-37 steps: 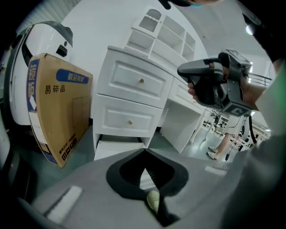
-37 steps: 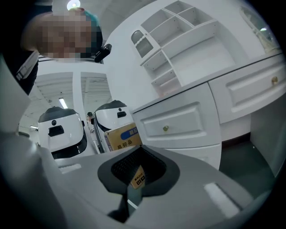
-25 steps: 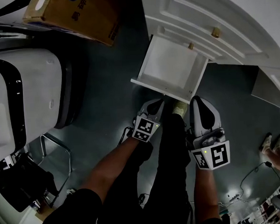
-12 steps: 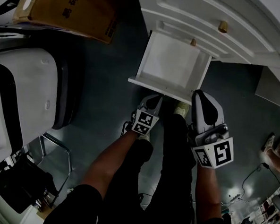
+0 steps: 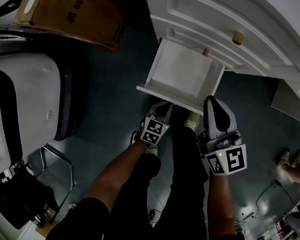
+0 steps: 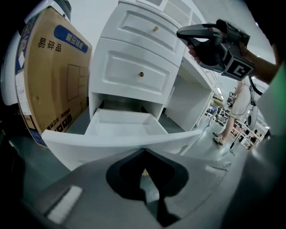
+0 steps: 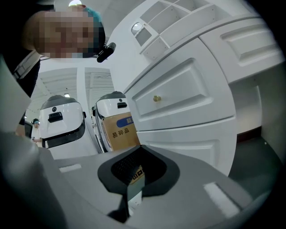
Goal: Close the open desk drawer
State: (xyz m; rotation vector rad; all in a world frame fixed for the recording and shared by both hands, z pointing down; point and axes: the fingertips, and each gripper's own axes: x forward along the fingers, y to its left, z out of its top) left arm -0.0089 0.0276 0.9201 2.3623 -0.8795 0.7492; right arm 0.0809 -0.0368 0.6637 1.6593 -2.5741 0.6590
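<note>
Bulky white machines (image 5: 32, 99) and a cardboard box (image 5: 77, 15) suggest a lab hall.

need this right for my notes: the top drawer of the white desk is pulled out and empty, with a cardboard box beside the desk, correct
Not quite. The bottom drawer is the one pulled out. The two drawers above it are shut, as the left gripper view shows. The rest holds: the open drawer looks empty, and the cardboard box stands beside the white desk.

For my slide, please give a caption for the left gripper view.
Left gripper, jaws together, close before the front of the open white drawer.
</note>
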